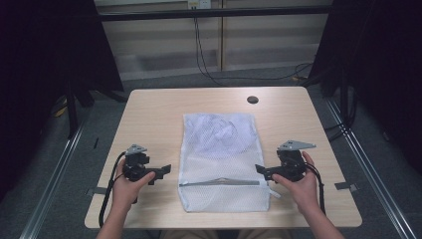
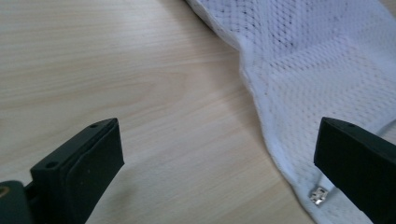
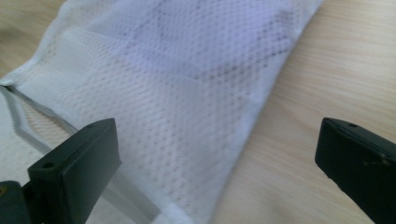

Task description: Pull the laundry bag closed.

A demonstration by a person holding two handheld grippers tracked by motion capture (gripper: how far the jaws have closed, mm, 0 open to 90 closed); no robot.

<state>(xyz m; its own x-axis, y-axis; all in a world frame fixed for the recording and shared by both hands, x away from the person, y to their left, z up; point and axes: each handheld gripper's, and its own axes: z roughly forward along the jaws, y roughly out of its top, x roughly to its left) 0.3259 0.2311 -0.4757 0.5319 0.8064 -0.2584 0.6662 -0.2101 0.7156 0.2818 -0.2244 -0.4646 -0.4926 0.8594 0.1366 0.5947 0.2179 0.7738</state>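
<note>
1. A white mesh bag [image 1: 222, 160] lies flat at the middle of the table [image 1: 149, 114], its long side running away from the person. Something pale and rounded shows through the mesh in the far half.
2. A grey zipper line [image 1: 219, 182] crosses the bag near its near end, bowed slightly upward at its middle.
3. A small dark disc [image 1: 252, 99] sits near the table's far edge, well apart from the bag. Cables [image 1: 204, 59] hang down the wall behind the table. Nothing lies between either gripper and the bag.
4. The high view shows both hands resting on the table, one at each side of the bag's near end, with the grippers pointing inward at it.
5. The left gripper view shows a small metal zipper pull [image 2: 319, 195] at the bag's edge, just beside the right-hand jaw; the high view is too coarse to show it.
6. The right gripper view shows the zipper as a grey strip [image 3: 18, 122] running behind the left-hand jaw, and the weave of the mesh up close.
7. The left gripper [image 1: 161, 173] has its jaws spread wide and grips nothing; bare wood lies between them, and the bag's edge is just ahead.
8. The right gripper [image 1: 262, 171] is likewise released, jaws wide; the bag's side edge lies between them in its own view, with no pad pressing on it.
</note>
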